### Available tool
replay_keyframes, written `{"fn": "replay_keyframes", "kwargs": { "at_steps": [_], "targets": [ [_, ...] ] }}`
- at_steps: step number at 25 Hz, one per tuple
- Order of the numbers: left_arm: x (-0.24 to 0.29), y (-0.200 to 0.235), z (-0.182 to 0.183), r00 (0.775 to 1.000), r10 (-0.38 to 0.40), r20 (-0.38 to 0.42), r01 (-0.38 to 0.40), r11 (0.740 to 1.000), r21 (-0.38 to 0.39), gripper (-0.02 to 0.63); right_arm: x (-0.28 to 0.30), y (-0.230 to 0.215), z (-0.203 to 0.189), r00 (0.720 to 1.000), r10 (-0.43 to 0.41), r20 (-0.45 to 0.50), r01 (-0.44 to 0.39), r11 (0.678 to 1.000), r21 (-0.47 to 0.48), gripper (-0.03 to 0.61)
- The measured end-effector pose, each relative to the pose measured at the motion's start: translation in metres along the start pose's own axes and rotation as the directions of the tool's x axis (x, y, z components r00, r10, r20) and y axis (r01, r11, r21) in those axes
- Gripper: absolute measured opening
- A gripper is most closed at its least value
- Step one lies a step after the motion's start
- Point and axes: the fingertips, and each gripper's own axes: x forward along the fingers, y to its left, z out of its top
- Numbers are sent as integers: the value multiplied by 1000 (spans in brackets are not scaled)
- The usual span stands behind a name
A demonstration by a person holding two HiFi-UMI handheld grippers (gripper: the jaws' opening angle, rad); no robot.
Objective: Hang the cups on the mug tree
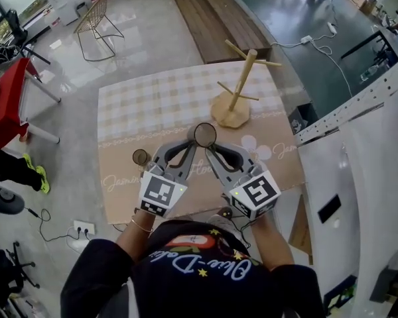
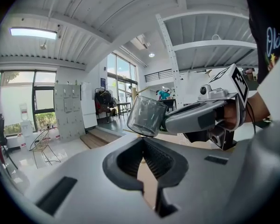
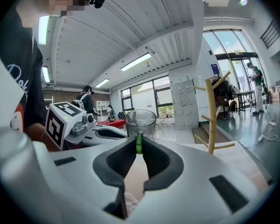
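Daylight is coming in through tall windows (image 2: 18, 101) beside white lockers (image 2: 69, 111), a strip light (image 2: 32, 32) is glowing on the ribbed white ceiling (image 2: 84, 36), and the glossy pale floor (image 1: 146, 38) is carrying wooden steps (image 1: 205, 18), a gold wire frame (image 1: 96, 22) and a red table (image 1: 3, 105).

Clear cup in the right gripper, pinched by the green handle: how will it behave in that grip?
The cup looks like clear glass or hard plastic: probably rigid, possibly breakable if knocked against the mug tree. The right gripper pinches only its thin green handle, so it may pivot about that pinch. Its smooth wall looks slippery.
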Motion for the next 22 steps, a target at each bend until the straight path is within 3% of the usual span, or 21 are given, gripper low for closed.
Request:
{"fn": "replay_keyframes", "kwargs": {
  "at_steps": [15,22],
  "targets": [
    [20,-30,30,993,116,14,-116,993,-24,8,-39,-24,16,995,97,29,-97,995,-13,49],
    [7,-34,35,986,168,16,-168,986,-17,8,-43,-12,22,989,141,40,-139,990,-30,49]
  ]
}}
